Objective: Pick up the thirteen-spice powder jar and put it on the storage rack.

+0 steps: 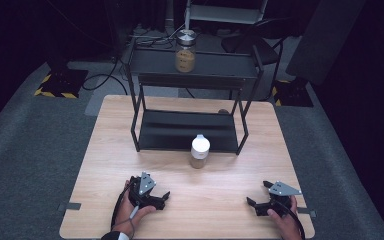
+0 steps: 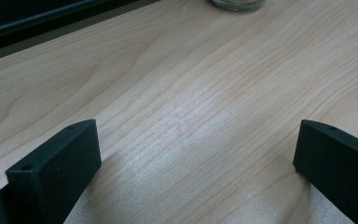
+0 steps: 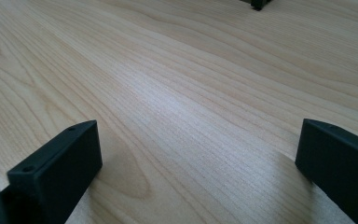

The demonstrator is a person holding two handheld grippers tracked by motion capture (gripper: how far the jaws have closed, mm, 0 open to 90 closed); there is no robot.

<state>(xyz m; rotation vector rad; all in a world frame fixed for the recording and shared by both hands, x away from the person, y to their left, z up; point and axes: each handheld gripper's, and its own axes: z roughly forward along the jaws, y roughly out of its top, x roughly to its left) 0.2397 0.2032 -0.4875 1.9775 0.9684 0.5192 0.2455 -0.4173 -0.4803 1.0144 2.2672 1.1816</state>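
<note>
Left gripper (image 1: 166,196), resting low on the near part of the wooden table (image 1: 110,150), jaws spread wide with nothing but bare wood grain between them, as the left gripper view confirms (image 2: 196,154). Right gripper (image 1: 257,195), likewise low on the near right of the table, jaws equally wide and empty (image 3: 198,154). Nearest object ahead of both: a white-lidded jar (image 1: 199,151), standing upright on the table just in front of the lower tier of a black two-tier rack (image 1: 190,131); its glass base enters the top edge of the left gripper view (image 2: 237,3). A second jar with a metal lid (image 1: 185,51) stands on the rack's upper shelf. Judged stage: the start of the work, before any approach, since neither gripper touches anything. The next move would call for one gripper to travel forward and close on the white-lidded jar around its body, below the lid. A small brown thing behind the rack's right leg is mostly hidden and cannot be identified; the jar's contents are hard to make out.
</note>
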